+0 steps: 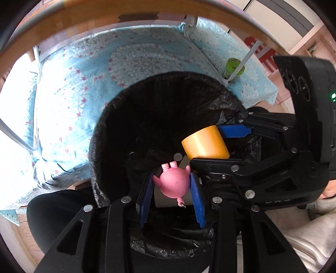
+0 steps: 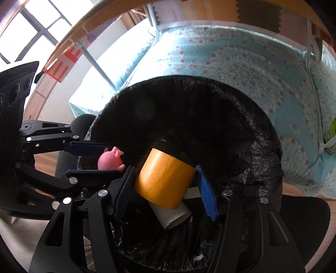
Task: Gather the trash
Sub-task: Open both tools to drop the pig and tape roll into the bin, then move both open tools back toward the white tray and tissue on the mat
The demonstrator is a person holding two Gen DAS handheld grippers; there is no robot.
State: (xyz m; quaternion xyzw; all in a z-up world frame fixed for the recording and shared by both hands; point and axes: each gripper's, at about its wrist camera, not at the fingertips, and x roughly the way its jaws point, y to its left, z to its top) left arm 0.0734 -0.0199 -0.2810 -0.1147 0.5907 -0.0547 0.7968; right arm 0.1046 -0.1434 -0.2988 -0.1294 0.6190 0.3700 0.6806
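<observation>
left tongs (image 1: 171, 184): pinching a little pink pig toy (image 1: 173, 182) between the blue pads (image 1: 147, 196), one pad on each side of its round body. it hangs right over the open mouth of the bin; from the right wrist view you can see the same tongs (image 2: 116, 160) coming in from the left with the pig poking out past the tips.

right tongs (image 2: 166, 178): the orange tape roll (image 2: 164, 178) sits between the blue pads (image 2: 206, 192). the left pad looks pressed against it, but there seems to be a sliver of gap on the right side, so honestly can't tell if it's properly clamped or not. in the left wrist view the roll (image 1: 204, 145) shows up to the right, above the pig.

bin (image 1: 100, 134): round, lined with a crinkly black bag, both tongs are over its opening. inside is mostly dark.

in the bin: a white cardboard tube (image 2: 171, 214) lies just below the orange roll, partly hidden by it.

around it: light blue rug (image 1: 73, 88) with pink stars and white patches runs behind the bin. a green bottle (image 1: 232, 68) stands on the rug well off to the side, next to a white metal leg (image 1: 243, 63).

table: only the curved wooden edge (image 1: 147, 10) shows across the top.
</observation>
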